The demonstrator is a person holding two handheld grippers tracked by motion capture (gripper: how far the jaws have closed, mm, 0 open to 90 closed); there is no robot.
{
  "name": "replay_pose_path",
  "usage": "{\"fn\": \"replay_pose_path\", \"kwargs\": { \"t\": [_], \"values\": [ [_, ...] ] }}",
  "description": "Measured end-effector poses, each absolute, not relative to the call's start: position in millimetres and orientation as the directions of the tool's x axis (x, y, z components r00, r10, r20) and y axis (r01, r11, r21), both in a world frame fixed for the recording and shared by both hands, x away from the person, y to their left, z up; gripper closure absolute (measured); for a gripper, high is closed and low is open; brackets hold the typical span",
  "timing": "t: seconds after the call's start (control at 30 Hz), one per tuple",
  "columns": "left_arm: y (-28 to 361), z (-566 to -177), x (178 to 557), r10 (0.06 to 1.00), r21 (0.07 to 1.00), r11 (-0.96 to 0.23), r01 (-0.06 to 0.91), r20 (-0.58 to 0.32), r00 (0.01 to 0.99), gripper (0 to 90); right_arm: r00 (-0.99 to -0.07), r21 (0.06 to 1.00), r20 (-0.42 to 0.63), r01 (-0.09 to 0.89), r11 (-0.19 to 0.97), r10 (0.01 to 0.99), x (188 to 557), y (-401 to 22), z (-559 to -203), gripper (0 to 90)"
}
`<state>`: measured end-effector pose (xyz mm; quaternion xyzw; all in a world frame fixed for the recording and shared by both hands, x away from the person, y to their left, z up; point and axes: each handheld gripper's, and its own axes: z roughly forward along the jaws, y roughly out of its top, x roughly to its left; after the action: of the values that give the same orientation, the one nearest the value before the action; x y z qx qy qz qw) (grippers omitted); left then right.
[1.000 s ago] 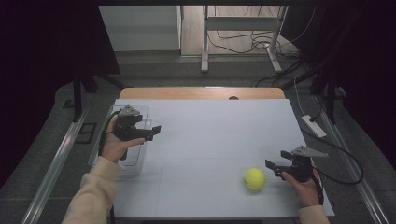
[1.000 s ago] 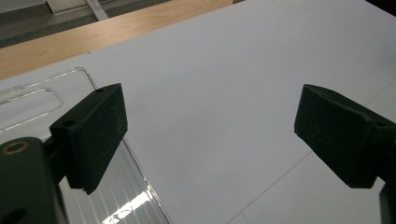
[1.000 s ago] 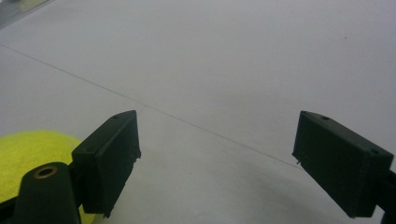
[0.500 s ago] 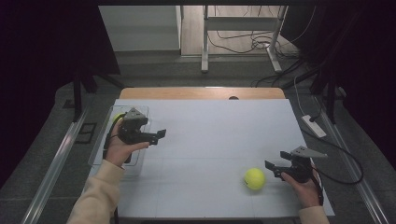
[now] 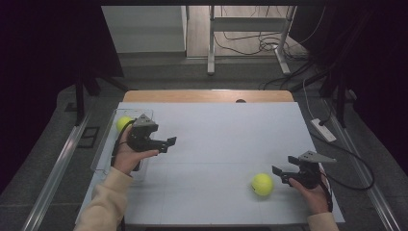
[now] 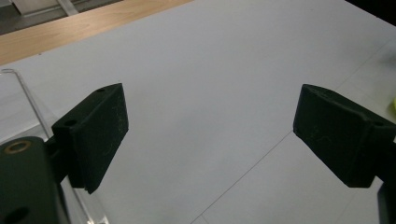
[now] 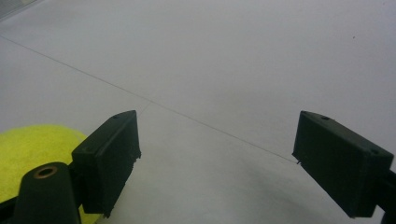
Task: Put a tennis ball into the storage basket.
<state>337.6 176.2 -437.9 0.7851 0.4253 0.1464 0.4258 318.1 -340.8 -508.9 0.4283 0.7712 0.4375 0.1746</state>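
Right gripper (image 5: 280,176) rests on the worktop (image 5: 216,139) with its jaws spread and empty; the tennis ball (image 5: 262,184) lies just beside its left jaw, off the gap (a round thing, so no axis matters). Left gripper (image 5: 168,144), also open and empty, is well apart, so the right hand is nearer.

yellow tennis ball (image 5: 262,184) lying lower right on white table (image 5: 226,139) | second yellow ball (image 5: 123,123) sitting in clear plastic tray (image 5: 103,144), left edge

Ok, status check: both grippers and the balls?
Left hand-held gripper open, empty. Right hand-held gripper open beside yellow tennis ball. Second yellow ball in clear tray.
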Motion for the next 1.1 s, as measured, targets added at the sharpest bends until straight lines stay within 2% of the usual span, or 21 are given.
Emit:
{"fn": "replay_pose_path", "kwargs": {
  "t": [1.1],
  "values": [
    [136.8, -445.9, 335.8, 0.723, 0.78, -0.348, 0.521, -0.13, 0.678, 11.4, -0.57, 0.822, 0.101, 0.509, 0.255, 0.815, 318.7, -341.4, -509.3, 14.8]
  ]
}}
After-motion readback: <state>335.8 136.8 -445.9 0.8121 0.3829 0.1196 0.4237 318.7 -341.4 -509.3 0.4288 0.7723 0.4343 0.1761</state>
